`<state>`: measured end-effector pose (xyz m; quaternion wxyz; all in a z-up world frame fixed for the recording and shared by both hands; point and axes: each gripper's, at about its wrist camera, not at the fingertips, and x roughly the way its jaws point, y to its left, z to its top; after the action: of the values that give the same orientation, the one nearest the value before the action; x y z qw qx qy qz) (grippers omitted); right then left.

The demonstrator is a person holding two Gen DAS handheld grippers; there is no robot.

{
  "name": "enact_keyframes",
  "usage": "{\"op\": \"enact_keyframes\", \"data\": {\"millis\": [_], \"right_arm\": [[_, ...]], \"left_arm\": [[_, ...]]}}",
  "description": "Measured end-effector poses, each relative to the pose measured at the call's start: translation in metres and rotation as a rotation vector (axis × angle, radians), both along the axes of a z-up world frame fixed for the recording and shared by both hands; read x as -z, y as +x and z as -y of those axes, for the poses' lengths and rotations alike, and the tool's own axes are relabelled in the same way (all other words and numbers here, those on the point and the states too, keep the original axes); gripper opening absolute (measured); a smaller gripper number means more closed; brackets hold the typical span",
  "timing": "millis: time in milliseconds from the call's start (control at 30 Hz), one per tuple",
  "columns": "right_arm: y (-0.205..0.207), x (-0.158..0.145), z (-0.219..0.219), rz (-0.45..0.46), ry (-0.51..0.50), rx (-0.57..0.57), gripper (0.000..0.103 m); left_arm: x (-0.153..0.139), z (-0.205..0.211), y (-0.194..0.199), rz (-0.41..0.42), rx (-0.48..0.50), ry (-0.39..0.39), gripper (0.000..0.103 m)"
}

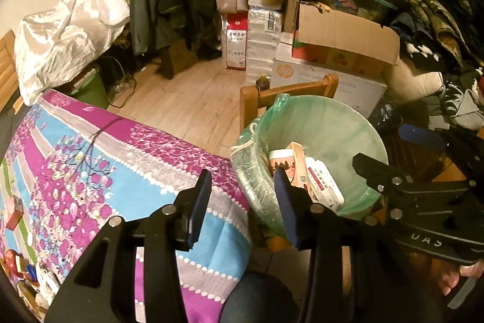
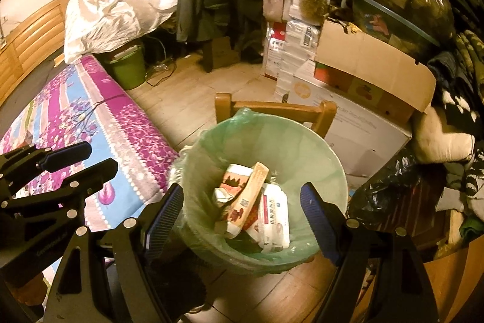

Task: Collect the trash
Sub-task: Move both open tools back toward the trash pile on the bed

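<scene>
Although the room is crowded, some parts are hard to read: the far right side is a dark heap of clothes and bags where single pieces cannot be told apart, and the small things at the near left corner of the bed are cut by the picture edge.

One trash bin (image 2: 302, 147) stands on the wooden floor (image 1: 187, 93), just right of the bed with the purple and blue flowered cover (image 1: 99, 159). It is lined with one pale green plastic bag (image 2: 211, 138), whose edge folds over the rim. Inside the bin lies the trash (image 2: 257, 202): a long narrow box that leans upright, one flat white packet with red print beside it, and some crumpled white paper or packets under them. How many pieces lie below I cannot tell.

Behind the bin one wooden chair (image 2: 272, 108) shows only its top rail. Farther right are two stacked cardboard boxes (image 2: 378, 68), and one small green bucket (image 2: 128, 68) stands at the far end of the bed.

Two claws are seen. Over the near side of the bin, the left gripper (image 1: 242, 196) has its fingers partly spread with nothing between them. At the right, the right gripper (image 2: 242, 217) is spread wide and empty, above the near rim of the bin.
</scene>
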<state>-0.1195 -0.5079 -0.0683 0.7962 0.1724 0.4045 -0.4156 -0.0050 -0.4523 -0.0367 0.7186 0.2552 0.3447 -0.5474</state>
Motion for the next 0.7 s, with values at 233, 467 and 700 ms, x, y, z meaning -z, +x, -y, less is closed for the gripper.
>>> {"op": "enact_keyframes", "data": {"millis": [233, 467, 700], "right_arm": [[0.016, -0.006, -0.023, 0.008, -0.006, -0.052, 0.08], [0.041, -0.013, -0.051, 0.012, -0.016, -0.128, 0.081], [0.072, -0.014, -0.079, 0.01, -0.012, -0.222, 0.082]], "left_arm": [[-0.011, -0.026, 0.008, 0.015, -0.046, -0.025, 0.044], [-0.009, -0.066, 0.026, 0.021, -0.121, -0.038, 0.051], [0.021, -0.126, 0.06, 0.008, -0.253, -0.002, 0.053]]}}
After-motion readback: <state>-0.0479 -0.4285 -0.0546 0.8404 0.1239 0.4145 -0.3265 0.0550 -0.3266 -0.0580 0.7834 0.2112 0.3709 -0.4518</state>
